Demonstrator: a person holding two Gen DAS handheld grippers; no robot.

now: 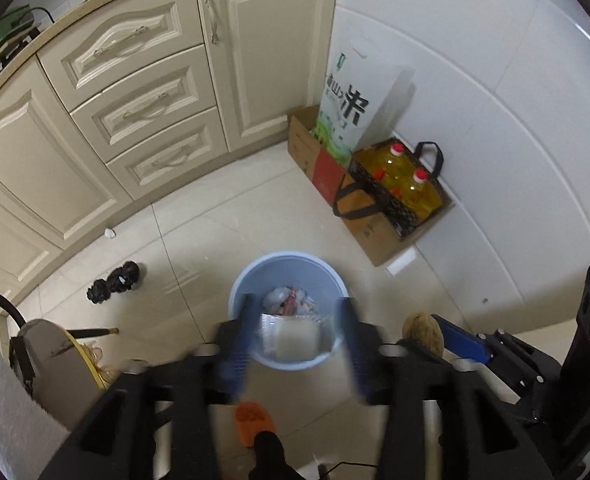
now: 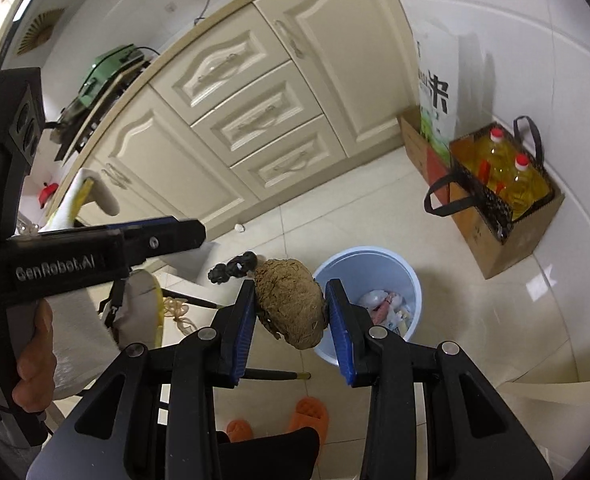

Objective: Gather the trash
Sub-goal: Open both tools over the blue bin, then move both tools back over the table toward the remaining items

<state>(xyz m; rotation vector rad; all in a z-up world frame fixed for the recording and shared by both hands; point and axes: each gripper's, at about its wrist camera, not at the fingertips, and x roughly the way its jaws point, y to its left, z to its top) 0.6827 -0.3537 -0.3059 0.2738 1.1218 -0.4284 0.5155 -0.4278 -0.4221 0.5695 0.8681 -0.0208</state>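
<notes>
Hanging over the pale blue bin (image 1: 291, 280), the left gripper (image 1: 295, 344) has its jaws spread, a clear plastic packet (image 1: 293, 336) lying loose in the bin beneath them. The right gripper (image 2: 289, 312) is clenched on a brown lumpy wad (image 2: 289, 304) just beside the bin. "GenRobot.AI" marks the left gripper's body; a white sack (image 1: 345, 96) shows "金山" and "米".

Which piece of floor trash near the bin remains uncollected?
Start at the cream cabinets and drop to the tiled floor left of the blue bin. There lies a knotted black lump, the only dark item there; the white scrap sits against the cabinet base.
</notes>
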